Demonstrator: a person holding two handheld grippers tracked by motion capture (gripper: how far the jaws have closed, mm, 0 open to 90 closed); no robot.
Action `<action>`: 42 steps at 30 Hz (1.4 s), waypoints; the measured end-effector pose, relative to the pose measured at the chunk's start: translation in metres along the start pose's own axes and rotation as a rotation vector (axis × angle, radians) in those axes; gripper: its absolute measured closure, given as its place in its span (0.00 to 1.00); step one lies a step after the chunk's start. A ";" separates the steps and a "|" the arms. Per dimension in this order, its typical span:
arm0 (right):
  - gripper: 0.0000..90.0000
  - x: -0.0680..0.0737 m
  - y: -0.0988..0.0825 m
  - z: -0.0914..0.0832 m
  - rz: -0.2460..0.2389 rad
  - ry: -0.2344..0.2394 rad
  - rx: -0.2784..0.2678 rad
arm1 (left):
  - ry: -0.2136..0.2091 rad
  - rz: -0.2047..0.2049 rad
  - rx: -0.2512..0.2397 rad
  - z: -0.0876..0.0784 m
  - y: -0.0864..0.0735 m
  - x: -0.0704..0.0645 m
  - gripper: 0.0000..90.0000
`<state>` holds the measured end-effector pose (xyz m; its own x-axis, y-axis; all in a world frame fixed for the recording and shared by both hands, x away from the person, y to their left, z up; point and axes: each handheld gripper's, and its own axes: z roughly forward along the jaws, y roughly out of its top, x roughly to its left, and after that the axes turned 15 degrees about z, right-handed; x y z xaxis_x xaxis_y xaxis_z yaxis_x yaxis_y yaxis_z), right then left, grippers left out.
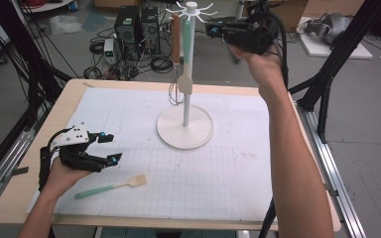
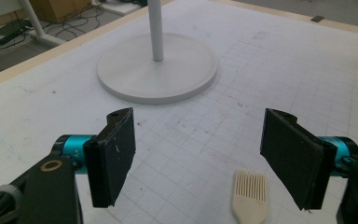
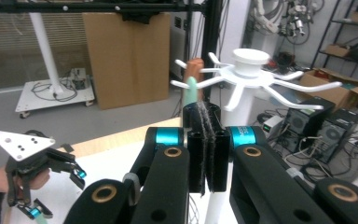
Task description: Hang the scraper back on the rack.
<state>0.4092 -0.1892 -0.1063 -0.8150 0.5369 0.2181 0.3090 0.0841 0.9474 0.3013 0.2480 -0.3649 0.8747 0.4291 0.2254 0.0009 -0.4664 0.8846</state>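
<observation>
High view, from my seat: left gripper [image 1: 108, 148] rests with jaws wide and empty just above the flat mint-handled cream silicone spatula [image 1: 111, 187] on the gridded white mat [image 1: 228, 173]. Right gripper [image 1: 211, 29], pads pressed together, hovers beside the smooth white hook stand [image 1: 185, 126].

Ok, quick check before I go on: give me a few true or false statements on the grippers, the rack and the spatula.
1. The left gripper has open jaws with nothing between them. True.
2. The right gripper is wide open. False: its jaws are shut together, up by the hooks of the rack.
3. The green-handled spatula hangs on the rack. False: it lies flat on the white mat, close to the left gripper.
4. A whisk with a brown handle hangs from the rack. True.
5. The rack lies tipped over. False: it stands upright on its round base.
</observation>
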 end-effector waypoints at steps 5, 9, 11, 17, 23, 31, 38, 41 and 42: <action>0.99 -0.006 0.000 -0.001 0.005 -0.010 -0.009 | -0.001 0.002 -0.001 0.000 0.000 0.000 0.30; 0.99 -0.009 0.000 -0.001 0.013 -0.022 -0.004 | 0.000 0.000 -0.002 -0.001 0.000 0.000 0.30; 0.99 -0.011 0.000 -0.001 0.015 -0.024 -0.009 | -0.002 0.002 0.001 -0.001 0.000 0.000 0.30; 0.99 -0.015 0.001 0.002 0.031 -0.029 -0.010 | -0.002 -0.001 -0.002 0.000 0.000 0.000 0.30; 0.99 -0.014 0.002 0.006 0.029 -0.013 -0.009 | -0.004 0.001 -0.001 0.000 0.000 0.000 0.30; 0.99 -0.010 0.002 0.009 0.021 0.012 -0.004 | -0.004 0.004 0.000 0.000 0.000 0.000 0.30; 0.99 -0.004 0.002 0.015 0.011 0.024 0.004 | -0.006 0.003 0.000 0.000 0.000 0.000 0.30; 0.99 -0.002 0.003 0.017 0.011 0.028 0.004 | -0.007 0.006 0.000 0.000 0.000 0.000 0.30; 0.99 -0.002 0.003 0.017 0.013 0.032 0.001 | -0.007 0.006 -0.001 0.000 0.000 0.000 0.30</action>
<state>0.4199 -0.1756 -0.1079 -0.8262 0.5109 0.2375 0.3197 0.0779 0.9443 0.3013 0.2479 -0.3648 0.8782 0.4207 0.2275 -0.0045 -0.4683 0.8835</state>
